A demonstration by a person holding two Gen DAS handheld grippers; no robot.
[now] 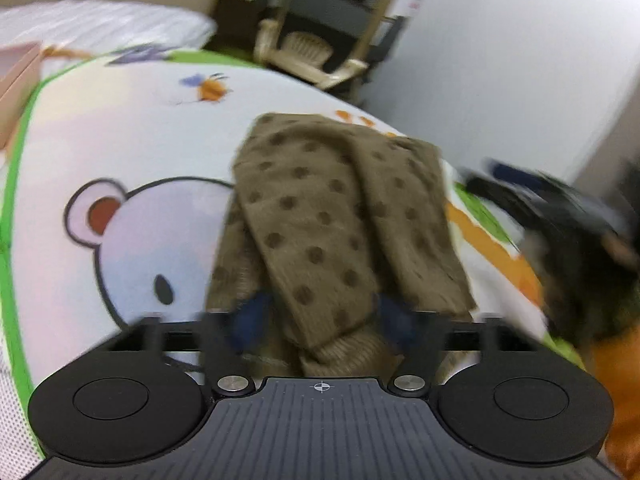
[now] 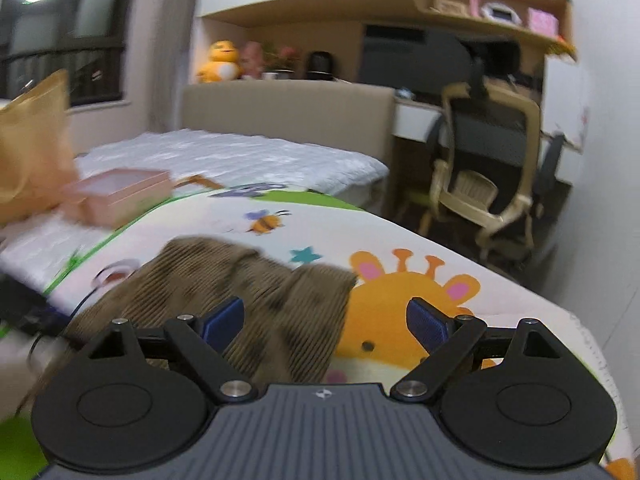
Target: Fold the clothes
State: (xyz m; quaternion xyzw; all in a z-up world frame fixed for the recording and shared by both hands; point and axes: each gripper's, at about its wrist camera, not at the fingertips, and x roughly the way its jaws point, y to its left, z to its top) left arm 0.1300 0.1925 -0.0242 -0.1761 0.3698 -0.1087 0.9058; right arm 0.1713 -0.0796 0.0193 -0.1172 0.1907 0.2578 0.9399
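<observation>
a dark blurred shape (image 1: pixel 560 216) is smearing the right edge of the left wrist view, too blurred to identify.

Garment (image 2: pixel 224 280) lies on play mat (image 1: pixel 132 128), mat spread over bed (image 2: pixel 240 152). Garment sits near mat's near edge, between bear print (image 1: pixel 132 248) on its left and giraffe print (image 2: pixel 400 300) on its right. Bee print (image 2: pixel 266 222) lies beyond garment, toward mat's far edge. Box (image 2: pixel 120 196) rests at mat's far left corner. Headboard (image 2: pixel 288 104) stands behind bed. Chair (image 2: pixel 480 184) stands off bed's far right corner, desk (image 2: pixel 416 114) behind it.
</observation>
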